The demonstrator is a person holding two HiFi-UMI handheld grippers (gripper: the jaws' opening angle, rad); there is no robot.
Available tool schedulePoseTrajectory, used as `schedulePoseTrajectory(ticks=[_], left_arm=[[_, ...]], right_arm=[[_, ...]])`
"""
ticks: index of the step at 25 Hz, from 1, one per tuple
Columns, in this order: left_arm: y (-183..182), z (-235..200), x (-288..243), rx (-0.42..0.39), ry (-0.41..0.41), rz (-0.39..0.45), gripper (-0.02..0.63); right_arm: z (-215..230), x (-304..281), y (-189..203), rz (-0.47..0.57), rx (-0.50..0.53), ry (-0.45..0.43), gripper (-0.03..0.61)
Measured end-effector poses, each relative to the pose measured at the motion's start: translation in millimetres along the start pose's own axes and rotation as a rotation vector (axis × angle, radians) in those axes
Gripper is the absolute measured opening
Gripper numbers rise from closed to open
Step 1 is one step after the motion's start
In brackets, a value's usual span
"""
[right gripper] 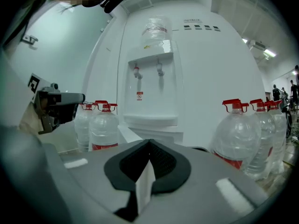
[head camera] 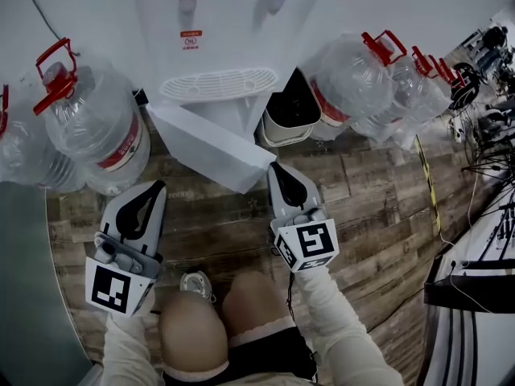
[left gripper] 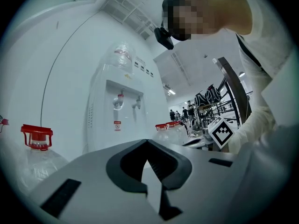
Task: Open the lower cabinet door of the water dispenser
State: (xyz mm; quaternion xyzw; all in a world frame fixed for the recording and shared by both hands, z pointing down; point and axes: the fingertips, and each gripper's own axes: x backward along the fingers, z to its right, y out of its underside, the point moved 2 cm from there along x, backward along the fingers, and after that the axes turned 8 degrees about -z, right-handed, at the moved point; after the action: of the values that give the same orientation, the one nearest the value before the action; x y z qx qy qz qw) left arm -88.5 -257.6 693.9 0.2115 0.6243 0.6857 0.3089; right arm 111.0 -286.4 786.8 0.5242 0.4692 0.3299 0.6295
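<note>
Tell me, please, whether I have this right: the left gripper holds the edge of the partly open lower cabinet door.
No: the right gripper holds the edge of the partly open lower cabinet door, as the head view shows; the left gripper holds nothing.

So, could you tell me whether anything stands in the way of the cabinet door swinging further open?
Nothing visible stands in its way for now. The cabinet door, its free edge in the right gripper, stands partly open over bare floor. Swung much further, it might meet the water bottle at its hinge side.
</note>
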Motion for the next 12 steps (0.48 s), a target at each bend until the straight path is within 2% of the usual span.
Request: schedulePoseTrajectory(ticks=[2,6,12], left_arm=[[-3,-7,-3,0.023,0.007,-0.025,0.003],[-7,-21,-5,0.066,-0.012,-0.132,0.003],[-47,-29,0,0.076,-0.027,-0.169,0.003]], right_arm=[[-4,-1,-10,-0.002,0.002,0.002,0.009],[-8,-3,-34,-0.016,0.021,0.019,0.009],[-14,13,-82,-0.005,-0.012,0.016,0.009]])
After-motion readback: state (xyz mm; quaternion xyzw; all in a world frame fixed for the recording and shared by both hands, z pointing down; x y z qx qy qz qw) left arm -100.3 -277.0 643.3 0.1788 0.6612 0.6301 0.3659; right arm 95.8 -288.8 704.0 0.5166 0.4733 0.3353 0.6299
